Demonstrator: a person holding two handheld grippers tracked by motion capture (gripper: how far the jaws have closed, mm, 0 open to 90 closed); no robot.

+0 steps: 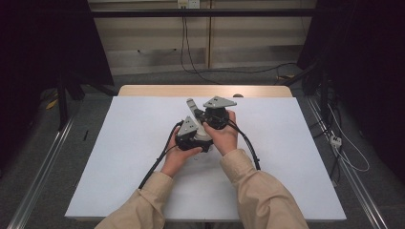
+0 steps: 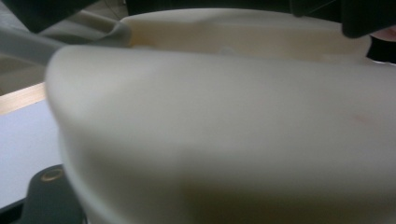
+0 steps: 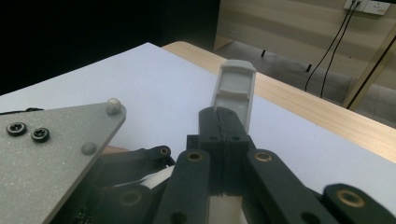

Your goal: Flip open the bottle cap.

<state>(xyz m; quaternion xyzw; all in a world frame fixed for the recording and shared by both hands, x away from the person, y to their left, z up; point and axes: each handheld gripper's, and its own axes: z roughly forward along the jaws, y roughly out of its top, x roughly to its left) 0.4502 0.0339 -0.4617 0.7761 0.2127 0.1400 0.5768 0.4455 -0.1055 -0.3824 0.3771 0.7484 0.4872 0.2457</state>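
in the high view, both hands meet at the middle of the frame over the white table. the left gripper sits just below and left of the right gripper. a pale grey handle sticks up between them toward the upper middle.

in the left gripper view, a cream object, very near and blurred, covers most of the frame. i cannot tell how the jaws stand.

in the right gripper view, the right gripper at lower centre has its black jaws pressed together, with the pale grey handle rising just behind them. whether they pinch it i cannot tell.
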